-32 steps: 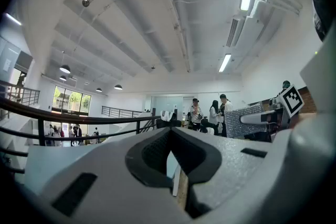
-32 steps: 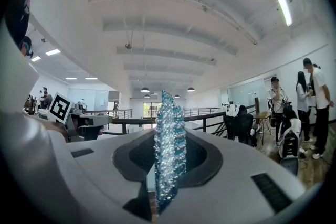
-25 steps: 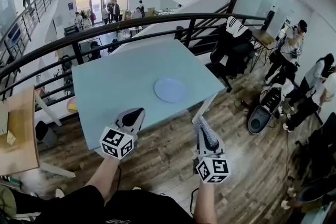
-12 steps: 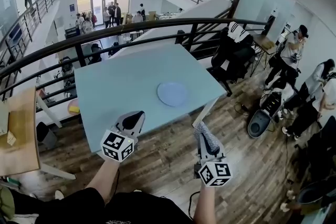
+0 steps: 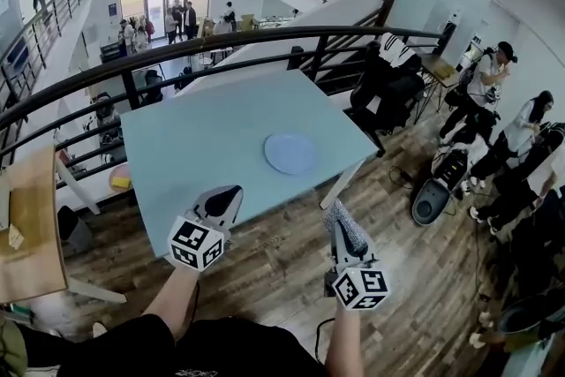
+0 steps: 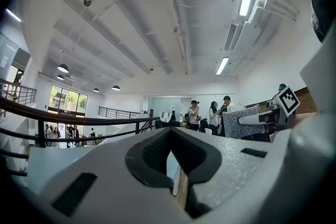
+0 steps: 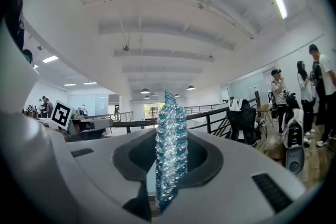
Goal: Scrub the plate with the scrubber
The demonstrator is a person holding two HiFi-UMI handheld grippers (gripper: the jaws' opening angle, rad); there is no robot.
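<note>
A pale blue round plate (image 5: 290,153) lies flat on the light blue table (image 5: 203,146), towards its right side. My left gripper (image 5: 222,200) hovers over the table's near edge, well short of the plate, its jaws shut with nothing between them (image 6: 172,136). To its right, my right gripper (image 5: 342,225) is off the table, over the wooden floor. It is shut on a glittery blue-silver scrubber (image 7: 170,113), which stands upright out of the jaws (image 7: 168,139). The left gripper view also catches that scrubber (image 6: 240,121).
A black railing (image 5: 265,44) curves behind the table, with a drop to a lower floor beyond it. A wooden desk (image 5: 31,216) stands at the left. A dark chair draped with clothes (image 5: 388,79) and several people (image 5: 494,101) are at the right.
The head view has drifted slightly, so the table and plate sit a little differently in frame. Both grippers keep their places and grips.
</note>
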